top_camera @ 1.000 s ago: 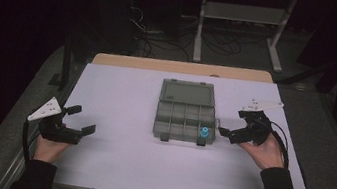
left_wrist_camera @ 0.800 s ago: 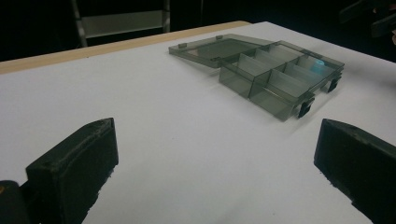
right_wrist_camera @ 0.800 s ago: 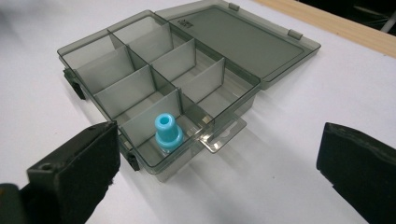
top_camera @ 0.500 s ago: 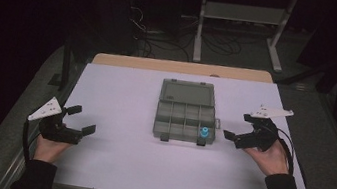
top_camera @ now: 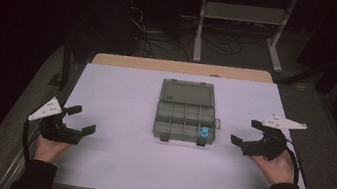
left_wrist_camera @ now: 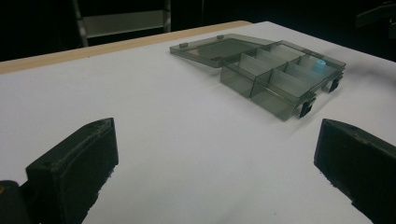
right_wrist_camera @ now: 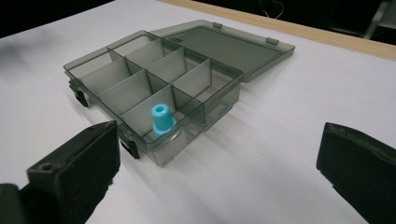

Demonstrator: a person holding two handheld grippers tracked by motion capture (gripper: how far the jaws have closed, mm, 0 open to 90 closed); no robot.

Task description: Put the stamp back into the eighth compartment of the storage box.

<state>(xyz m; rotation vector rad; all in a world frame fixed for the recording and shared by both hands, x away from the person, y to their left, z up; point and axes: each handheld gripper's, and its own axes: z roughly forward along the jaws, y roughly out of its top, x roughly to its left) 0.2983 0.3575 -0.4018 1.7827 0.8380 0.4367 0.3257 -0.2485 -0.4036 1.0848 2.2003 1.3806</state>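
A white table top (top_camera: 110, 166) spreads across the middle of the high view, bare but for the work at its centre. There sits a smoky grey compartment box (top_camera: 186, 111), its lid (top_camera: 187, 93) thrown fully back and lying flat toward the top of the frame, the divided tray nearer the bottom. At the lower left of that view a hand holds the left gripper (top_camera: 83, 119), and at the right edge, level with the box's front, is the right gripper (top_camera: 245, 132); both stand well apart from the box, one to each side. Each has its jaws spread wide with nothing between them, and each gripper view shows only table in the gap. Smallest of all is a blue plastic peg (right_wrist_camera: 161, 119), upright in the front corner compartment, the one toward the lower right of the tray in the high view. Judging by that, the peg looks placed; what seems left is closing the lid and snapping the two front latches
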